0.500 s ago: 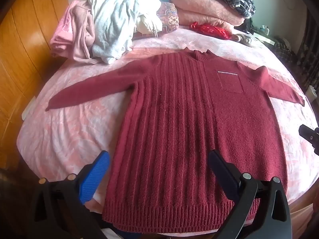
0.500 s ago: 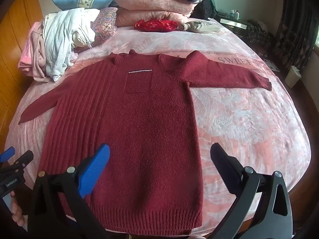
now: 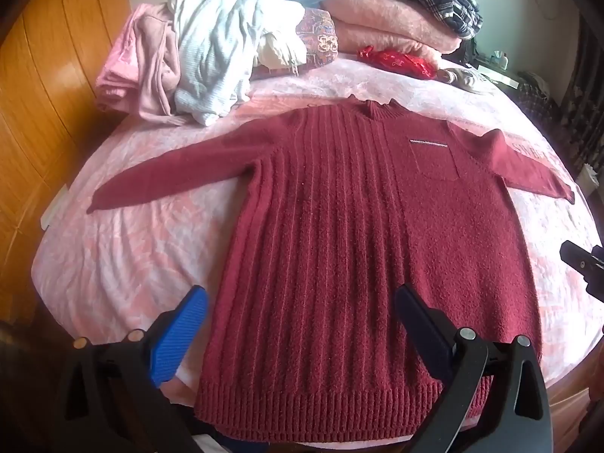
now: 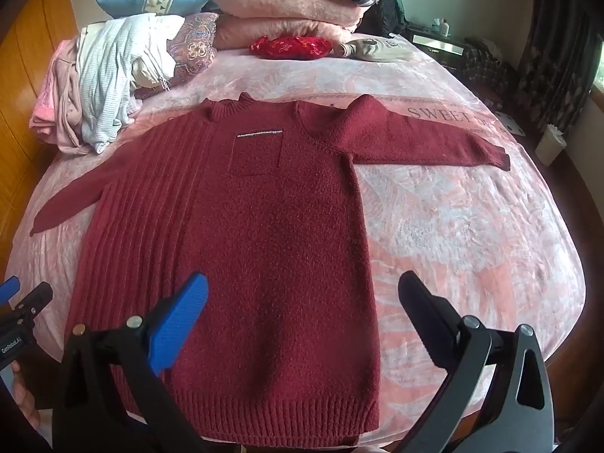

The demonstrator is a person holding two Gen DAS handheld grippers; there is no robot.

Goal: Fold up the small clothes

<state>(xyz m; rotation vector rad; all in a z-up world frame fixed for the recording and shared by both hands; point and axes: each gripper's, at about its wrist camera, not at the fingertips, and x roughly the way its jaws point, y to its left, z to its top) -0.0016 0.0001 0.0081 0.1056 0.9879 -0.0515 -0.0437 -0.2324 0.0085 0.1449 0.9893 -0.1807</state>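
A dark red knit sweater (image 3: 351,234) lies flat, front up, on the pink bed, sleeves spread to both sides; it also shows in the right wrist view (image 4: 241,234). My left gripper (image 3: 302,302) is open and empty, hovering over the sweater's lower left part above the hem. My right gripper (image 4: 302,294) is open and empty, above the sweater's lower right edge. The left gripper shows at the left edge of the right wrist view (image 4: 22,302), and the right gripper at the right edge of the left wrist view (image 3: 585,264).
A pile of pink and white clothes (image 3: 196,64) lies at the bed's far left. Folded pink blankets (image 4: 287,11), a blue pillow (image 4: 151,0) and a red pouch (image 4: 290,47) sit at the head. Wooden wall (image 3: 41,87) on the left.
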